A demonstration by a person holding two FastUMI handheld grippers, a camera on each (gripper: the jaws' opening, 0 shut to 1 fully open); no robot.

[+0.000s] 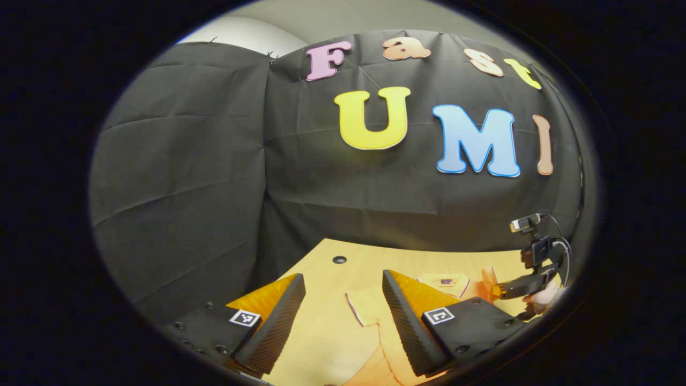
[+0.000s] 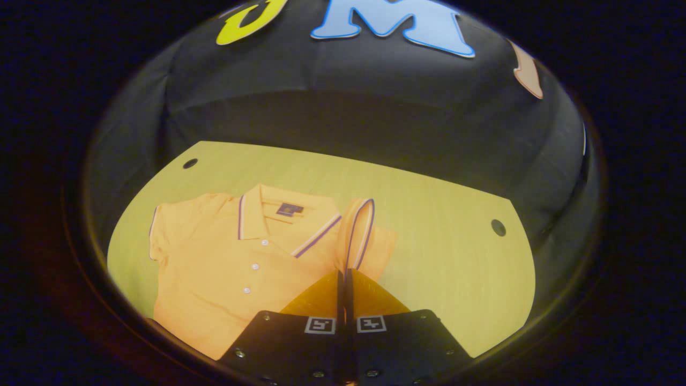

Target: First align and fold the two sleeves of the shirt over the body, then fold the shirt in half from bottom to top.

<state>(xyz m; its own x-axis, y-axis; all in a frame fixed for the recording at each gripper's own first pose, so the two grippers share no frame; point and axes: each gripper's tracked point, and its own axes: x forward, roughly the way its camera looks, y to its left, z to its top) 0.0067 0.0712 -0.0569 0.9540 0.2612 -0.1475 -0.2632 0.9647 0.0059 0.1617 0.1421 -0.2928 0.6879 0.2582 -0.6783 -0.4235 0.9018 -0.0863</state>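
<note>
A short-sleeved polo shirt of soft orange knit lies flat, front up, on the pale wood-grain desk, collar toward the black cloth wall. Its collar and sleeve cuffs carry thin purple and white stripes; small white buttons run down the placket, and a dark label sits inside the neck. Round dark holes mark the desk near its far corners.

In the right gripper view, the right tongs are clenched, fingers pressed together with hardly a gap, right at the base of the sleeve nearest them. That sleeve stands bunched and raised, its striped cuff forming an upright loop just beyond the tips; whether cloth is actually pinched between the fingers I cannot tell.

In the left gripper view, the left tongs stand released and wide apart, ribbed wedge-shaped fingers hovering above the shirt's other sleeve and bare desk, gripping nothing. The right tongs show far off at the right edge, with a hand holding them
</note>
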